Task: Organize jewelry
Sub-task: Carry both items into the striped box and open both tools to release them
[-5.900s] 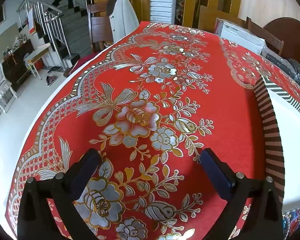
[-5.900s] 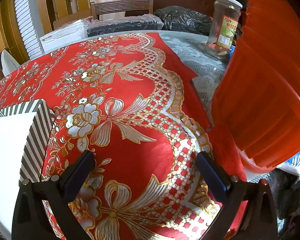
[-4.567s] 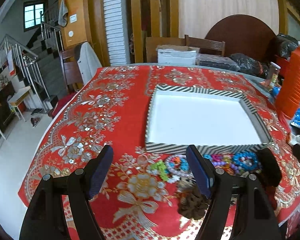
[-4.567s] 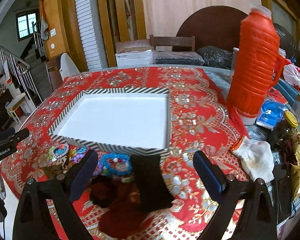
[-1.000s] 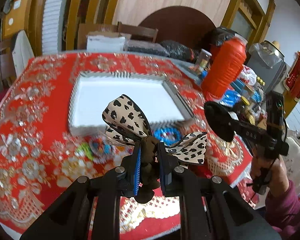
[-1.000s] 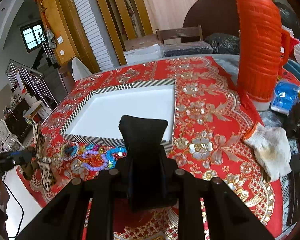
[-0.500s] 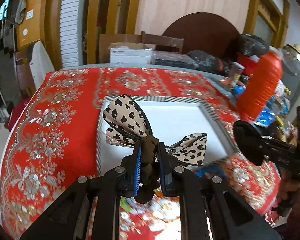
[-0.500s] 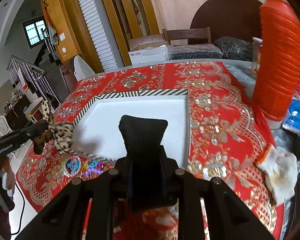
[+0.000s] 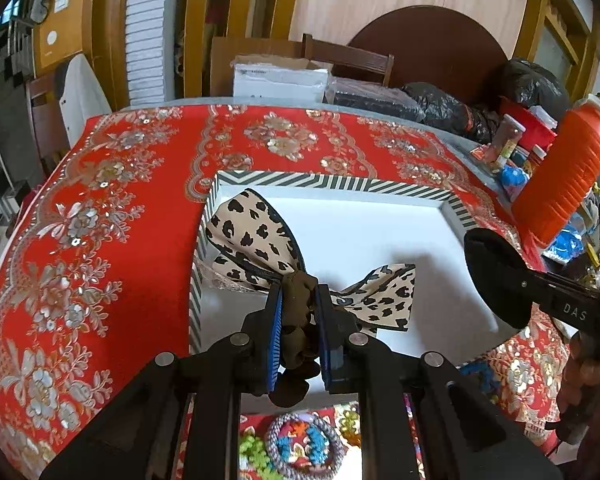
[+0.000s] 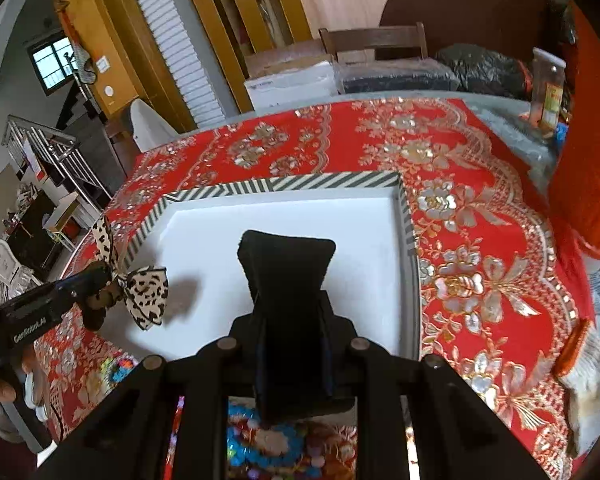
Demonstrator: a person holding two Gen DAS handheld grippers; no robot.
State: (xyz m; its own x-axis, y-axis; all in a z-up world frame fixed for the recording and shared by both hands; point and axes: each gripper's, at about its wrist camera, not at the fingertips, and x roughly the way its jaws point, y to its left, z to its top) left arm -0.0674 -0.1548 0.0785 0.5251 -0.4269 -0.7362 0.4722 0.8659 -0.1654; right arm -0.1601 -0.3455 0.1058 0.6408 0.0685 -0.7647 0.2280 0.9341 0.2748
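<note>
Left claw (image 9: pixel 298 322) is clamped on the brown knot of the leopard bow (image 9: pixel 260 240), loops fanning out ahead of the jaws. Right claw (image 10: pixel 292 344) is clamped on a black cushion (image 10: pixel 286 276) that sticks out past its tips. Both hang over the near half of the white tray (image 9: pixel 332 188); the bow is at its left edge, the cushion towards the middle.

Risks, as I read it:
- The bow is pinched only at the knot. If let go from up here, the floppy loops could land across the striped rim just left of the left claw and slide onto the red cloth (image 9: pixel 140 216).
- The cushion blocks the right camera's view under the jaws, so placement is blind.
- The bead bracelets (image 9: pixel 304 440) sit just below both claws, outside the near rim; dropping low could snag them.
- The claws are near each other; converging could knock the bow.
</note>
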